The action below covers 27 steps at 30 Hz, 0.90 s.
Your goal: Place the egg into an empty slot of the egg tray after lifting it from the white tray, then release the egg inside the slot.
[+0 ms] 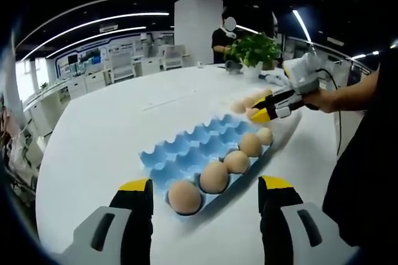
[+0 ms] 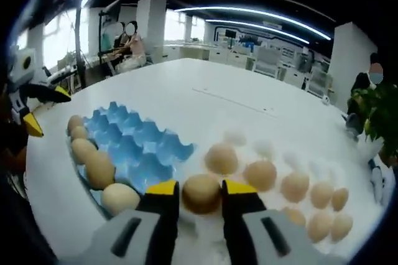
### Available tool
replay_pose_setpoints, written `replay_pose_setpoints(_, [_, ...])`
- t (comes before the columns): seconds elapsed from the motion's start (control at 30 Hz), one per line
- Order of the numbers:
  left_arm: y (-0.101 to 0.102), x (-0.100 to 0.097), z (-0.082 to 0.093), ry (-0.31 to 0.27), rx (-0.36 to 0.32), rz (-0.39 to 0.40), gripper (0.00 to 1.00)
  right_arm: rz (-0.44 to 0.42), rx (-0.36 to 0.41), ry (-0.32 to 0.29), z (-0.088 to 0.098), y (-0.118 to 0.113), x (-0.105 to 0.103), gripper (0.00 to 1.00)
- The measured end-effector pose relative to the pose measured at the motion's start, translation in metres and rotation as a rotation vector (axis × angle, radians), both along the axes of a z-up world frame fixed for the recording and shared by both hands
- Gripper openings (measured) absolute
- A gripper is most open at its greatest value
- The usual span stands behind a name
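The left gripper view looks from just above the white table [image 1: 106,134], forward and slightly down between its own tool [image 1: 205,199], at the blue egg tray [image 1: 186,153] close ahead; the right tool [image 1: 264,112] comes in beyond it from the right. The right gripper view sits very near the table, facing the opposite way across the same blue egg tray [image 2: 134,147], with the left tool [image 2: 37,112] at its left edge. Both views share the tray, the table and the potted plant [image 1: 255,50].
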<state>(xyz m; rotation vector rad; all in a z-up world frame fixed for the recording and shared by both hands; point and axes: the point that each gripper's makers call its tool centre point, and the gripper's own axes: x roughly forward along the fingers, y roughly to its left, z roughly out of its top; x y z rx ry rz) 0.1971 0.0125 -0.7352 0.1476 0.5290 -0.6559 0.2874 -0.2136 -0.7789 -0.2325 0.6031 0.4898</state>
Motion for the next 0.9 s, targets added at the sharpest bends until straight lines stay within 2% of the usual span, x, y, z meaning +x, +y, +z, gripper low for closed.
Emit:
replay_pose_setpoints(0.07, [0.0, 0.001, 0.001, 0.0, -0.009, 0.004, 0.69, -0.002, 0.021, 0.011, 0.0, -0.001, 0.0, 0.27])
replay_pose_setpoints(0.17, [0.001, 0.002, 0.001, 0.003, -0.018, 0.007, 0.69, 0.016, 0.003, 0.022, -0.002, 0.0, 0.002, 0.26])
replay_pose_setpoints(0.3, [0.0, 0.003, 0.0, 0.003, -0.018, 0.006, 0.69, 0.084, -0.049, 0.02, -0.004, 0.001, 0.002, 0.26])
replay_pose_setpoints(0.37, [0.001, 0.003, 0.0, 0.005, -0.017, 0.008, 0.69, 0.085, -0.041, 0.023, -0.004, 0.001, 0.001, 0.26])
replay_pose_setpoints(0.4, [0.001, 0.003, -0.001, 0.006, -0.018, 0.009, 0.69, 0.121, -0.057, 0.019, -0.004, 0.001, 0.0, 0.25])
replay_pose_setpoints(0.53, [0.002, 0.002, -0.003, 0.012, -0.017, 0.011, 0.69, 0.164, -0.068, 0.03, -0.005, 0.002, 0.001, 0.25])
replay_pose_setpoints(0.6, [0.002, 0.002, -0.003, 0.01, -0.017, 0.012, 0.69, 0.155, -0.054, 0.04, -0.005, 0.002, 0.002, 0.25])
replay_pose_setpoints(0.7, [0.002, 0.003, -0.002, 0.006, -0.021, 0.015, 0.69, 0.163, -0.042, 0.011, -0.003, 0.001, 0.0, 0.24])
replay_pose_setpoints(0.77, [0.003, 0.003, -0.001, 0.002, -0.022, 0.017, 0.69, 0.143, -0.015, 0.013, -0.001, 0.0, -0.002, 0.24])
replay_pose_setpoints(0.9, [0.007, 0.002, -0.001, 0.001, -0.019, 0.03, 0.69, 0.112, 0.018, -0.03, 0.011, -0.004, -0.001, 0.24])
